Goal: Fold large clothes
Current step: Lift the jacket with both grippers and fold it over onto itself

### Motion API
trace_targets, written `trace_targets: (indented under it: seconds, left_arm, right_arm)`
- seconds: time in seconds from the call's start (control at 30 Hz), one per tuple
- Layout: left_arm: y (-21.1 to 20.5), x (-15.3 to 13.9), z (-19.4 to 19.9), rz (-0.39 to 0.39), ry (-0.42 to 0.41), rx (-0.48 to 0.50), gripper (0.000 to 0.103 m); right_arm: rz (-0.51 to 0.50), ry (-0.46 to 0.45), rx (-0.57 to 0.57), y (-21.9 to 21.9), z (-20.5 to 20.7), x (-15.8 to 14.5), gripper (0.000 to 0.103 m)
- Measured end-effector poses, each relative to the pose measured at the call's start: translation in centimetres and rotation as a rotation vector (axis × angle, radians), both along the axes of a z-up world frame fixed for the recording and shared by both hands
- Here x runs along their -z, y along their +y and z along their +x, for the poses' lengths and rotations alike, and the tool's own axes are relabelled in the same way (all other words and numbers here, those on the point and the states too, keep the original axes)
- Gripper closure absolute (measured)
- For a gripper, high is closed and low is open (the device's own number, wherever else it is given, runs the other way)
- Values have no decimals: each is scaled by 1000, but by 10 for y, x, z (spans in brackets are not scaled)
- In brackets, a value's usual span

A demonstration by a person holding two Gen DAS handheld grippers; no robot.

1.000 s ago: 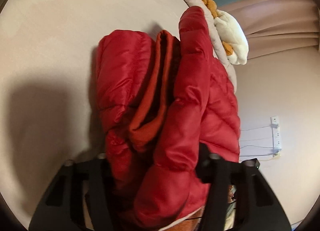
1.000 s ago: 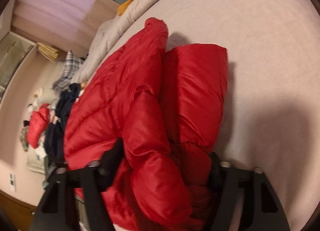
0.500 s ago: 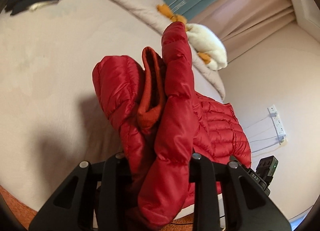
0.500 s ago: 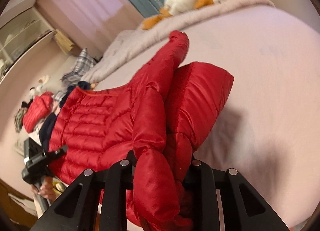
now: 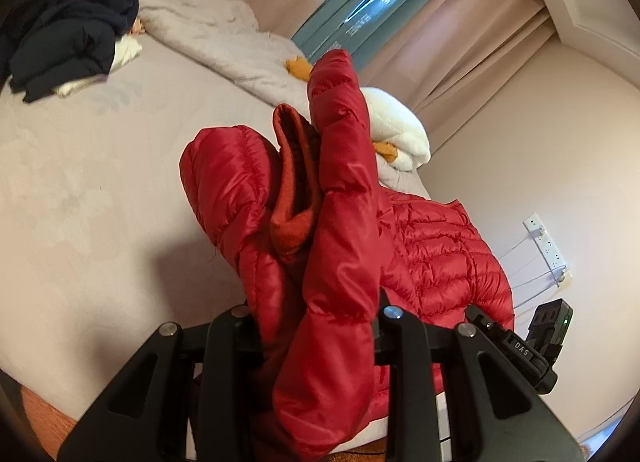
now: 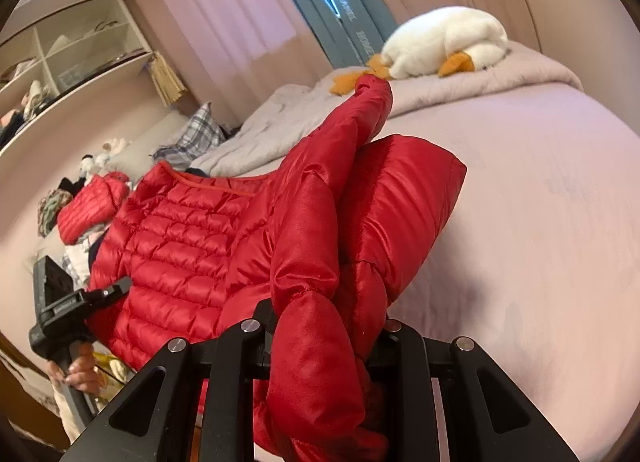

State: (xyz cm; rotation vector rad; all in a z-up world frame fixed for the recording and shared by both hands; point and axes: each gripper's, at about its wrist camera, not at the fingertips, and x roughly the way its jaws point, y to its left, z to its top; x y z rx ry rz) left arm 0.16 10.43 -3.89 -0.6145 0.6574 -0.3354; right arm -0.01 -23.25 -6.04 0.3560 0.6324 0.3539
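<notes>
the left gripper (image 5: pixel 316 326) is clamped on a thick bunch of the shiny red quilted puffer jacket (image 5: pixel 340 221), the padded fabric squeezed between its two black fingers (image 5: pixel 224 342) and spilling out above and below them. the right gripper (image 6: pixel 324 334) pinches another bunched part of the same jacket in the same way, its jaws pressed into the red padding. within the last second both sets of jaws have been closing on the jacket, with fabric between them. the jacket hangs stretched between the two grippers above the pale lilac bed sheet (image 5: pixel 80 181), its quilted body spread sideways, a sleeve (image 6: pixel 368 109) sticking up, and the darker orange-red lining (image 5: pixel 292 189) showing in a fold. in the right wrist view a person's hand (image 6: pixel 78 366) grips the handle of the other tool. a white plush goose with orange feet (image 6: pixel 444 41) lies on the rumpled grey blanket (image 6: pixel 480 81) at the head of the bed. a heap of dark navy clothes (image 5: pixel 72 29) sits on the sheet's far side.
</notes>
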Motion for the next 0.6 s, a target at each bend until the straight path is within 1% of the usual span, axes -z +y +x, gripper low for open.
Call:
trace_targets:
  seconds: [0.1, 0.3, 0.4, 0.6]
  left_arm:
    - [7, -8, 2, -6, -25, -13, 75]
    - [14, -26, 11, 4, -80, -34, 75]
    - [14, -36, 20, 11, -107, -34, 75]
    - [4, -42, 44, 28, -133, -16, 75]
  right_arm:
    - [-9, -29, -18, 4, 1, -9, 77]
    - [-58, -96, -39, 15, 6, -26, 77]
    - [-70, -132, -34, 18, 9, -33, 77]
    - [-90, -174, -6, 16, 8, -37, 77]
